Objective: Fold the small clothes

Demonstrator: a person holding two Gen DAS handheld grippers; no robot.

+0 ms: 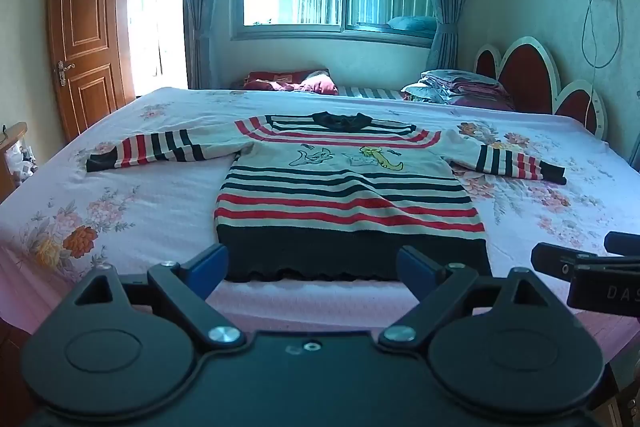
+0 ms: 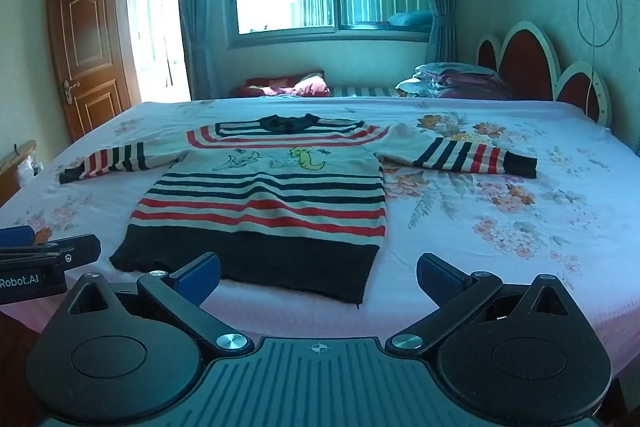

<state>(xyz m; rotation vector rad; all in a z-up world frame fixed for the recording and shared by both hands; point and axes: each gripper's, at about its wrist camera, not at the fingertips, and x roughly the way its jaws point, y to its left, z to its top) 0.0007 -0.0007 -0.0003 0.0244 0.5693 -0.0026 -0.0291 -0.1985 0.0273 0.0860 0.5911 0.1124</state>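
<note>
Nearby, sweater [image 1: 348, 195] flat; left tool [image 1: 312, 269], right tool [image 2: 318, 277] apart; "Robot.AI" label.

1. Bare floral bedsheet [image 1: 132, 223] lies open beside the spread sweater [image 1: 348, 203], on both sides.
2. The left gripper [image 1: 312, 267] and right gripper [image 2: 318, 277] hang side by side, fingers wide apart.
3. Folded bedding [image 1: 456, 87] crowds the headboard [image 1: 528, 71].
</note>
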